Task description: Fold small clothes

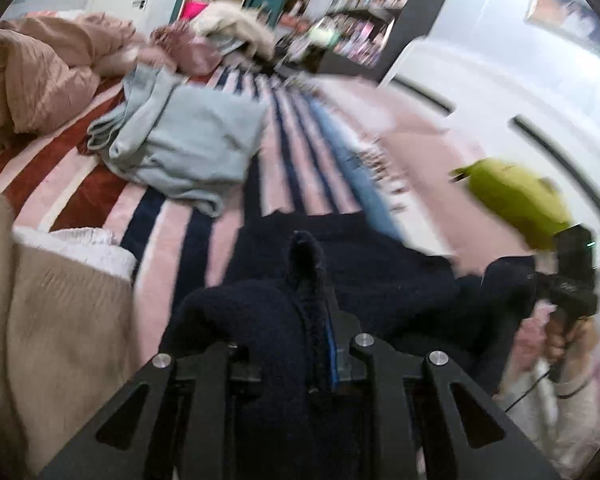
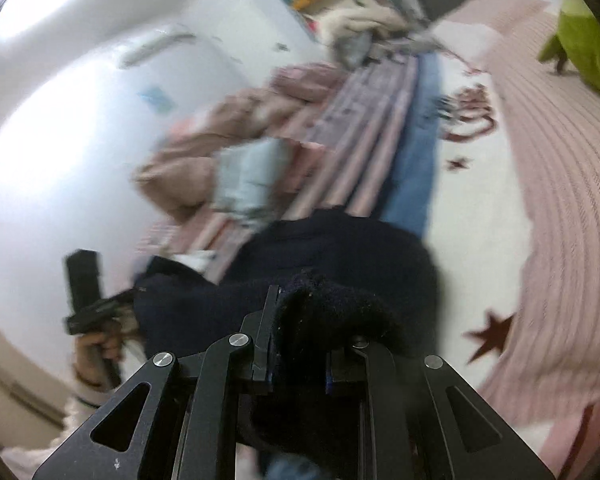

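Both grippers pinched the navy fleece: left gripper [image 1: 316, 344] and right gripper [image 2: 296, 360] each clamped on an edge, fleece [image 1: 340, 264] slung between them just above the bed, long axis running hand to hand. Neither was nearer. Surface was a striped blanket [image 1: 172, 240]; blue garment [image 1: 188, 140] lay beyond. Bedroom, frames blurred

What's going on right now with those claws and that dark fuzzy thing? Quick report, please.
Left claw shut on navy fleece garment. Right claw shut on it too. Garment lifted over striped bedspread. Nothing blocking.
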